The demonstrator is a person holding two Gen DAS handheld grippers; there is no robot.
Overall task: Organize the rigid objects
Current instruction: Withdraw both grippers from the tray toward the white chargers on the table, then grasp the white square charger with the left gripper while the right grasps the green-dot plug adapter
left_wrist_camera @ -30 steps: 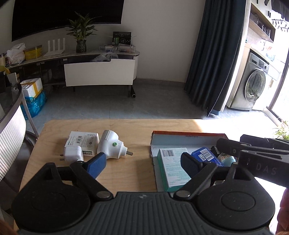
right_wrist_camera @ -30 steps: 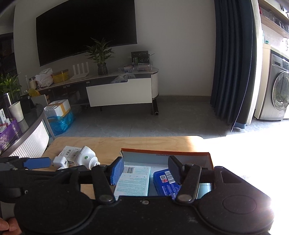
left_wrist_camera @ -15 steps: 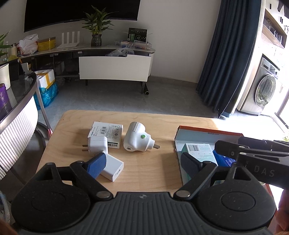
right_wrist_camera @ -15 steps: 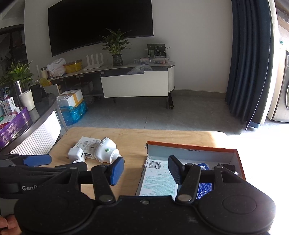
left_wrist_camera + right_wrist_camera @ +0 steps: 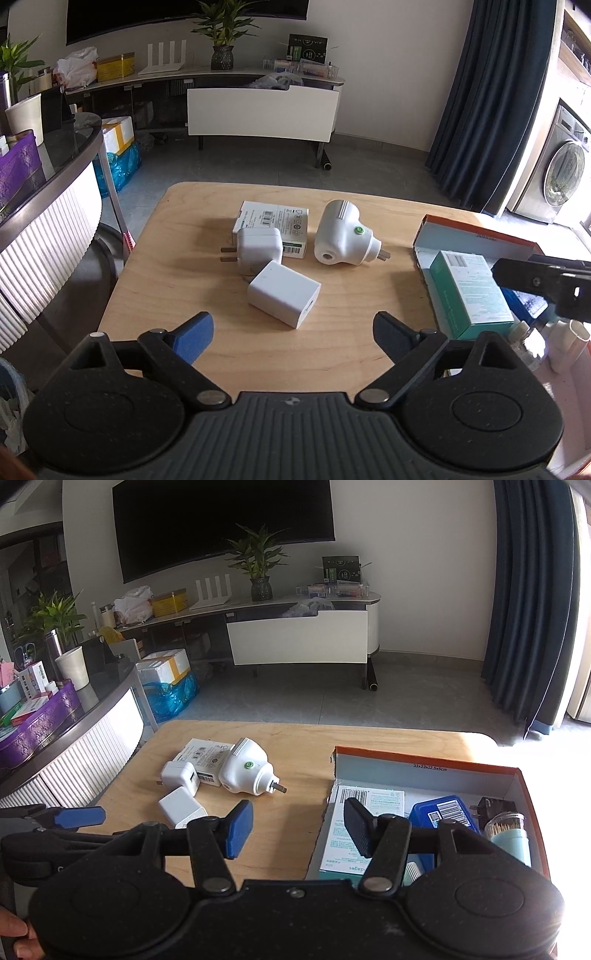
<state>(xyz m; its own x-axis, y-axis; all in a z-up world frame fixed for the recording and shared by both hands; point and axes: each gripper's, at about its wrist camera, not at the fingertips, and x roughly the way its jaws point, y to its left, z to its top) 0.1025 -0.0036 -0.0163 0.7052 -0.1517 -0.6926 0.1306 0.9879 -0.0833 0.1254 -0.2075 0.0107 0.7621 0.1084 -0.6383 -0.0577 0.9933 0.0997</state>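
The white charger (image 5: 283, 293) is lying at about twelve o'clock from the left gripper (image 5: 293, 332), whose jaws have just been spreading wider with nothing between them. It should be squared over the flat sides before closing. Beyond it are sitting a pronged plug (image 5: 255, 249), a labelled carton (image 5: 275, 227) and a round adapter (image 5: 341, 234). At three o'clock, the right gripper (image 5: 297, 823) is hanging half-spread and empty beside the orange box (image 5: 424, 766). The wooden table (image 5: 184, 266) is standing in a living room.
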